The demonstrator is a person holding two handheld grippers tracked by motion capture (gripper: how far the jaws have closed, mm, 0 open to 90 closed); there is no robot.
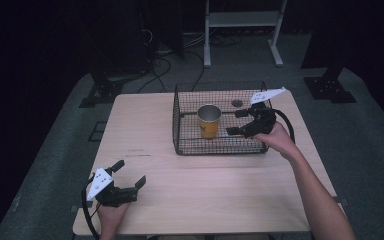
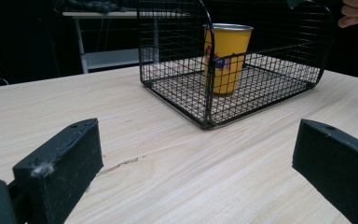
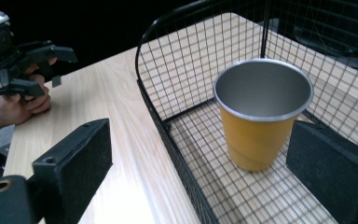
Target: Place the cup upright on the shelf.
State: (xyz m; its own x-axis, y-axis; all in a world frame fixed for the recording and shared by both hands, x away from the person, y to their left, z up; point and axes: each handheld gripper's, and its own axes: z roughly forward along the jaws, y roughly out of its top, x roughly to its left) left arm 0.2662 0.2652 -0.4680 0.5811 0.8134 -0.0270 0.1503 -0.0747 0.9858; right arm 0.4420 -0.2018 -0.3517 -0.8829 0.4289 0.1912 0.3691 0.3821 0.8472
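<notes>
A yellow cup (image 1: 209, 121) with a metal inside stands upright in a black wire basket (image 1: 180, 125) on the far right part of the wooden table (image 1: 140, 130). My right gripper (image 1: 235, 123) is open over the basket's right side, its jaws pointing at the cup. In the right gripper view the cup (image 3: 258, 126) sits between and beyond the spread jaws of that gripper (image 3: 200, 158), one jaw outside the basket wall (image 3: 168, 135). My left gripper (image 1: 129, 173) rests open near the table's front left corner. In the left gripper view, the cup (image 2: 226, 58) and basket (image 2: 177, 88) lie well ahead.
A white shelf frame (image 1: 242, 20) stands on the floor beyond the table, with cables (image 1: 165, 60) and black stand bases (image 1: 330, 90) around it. Bare wood stretches between the left gripper and the basket.
</notes>
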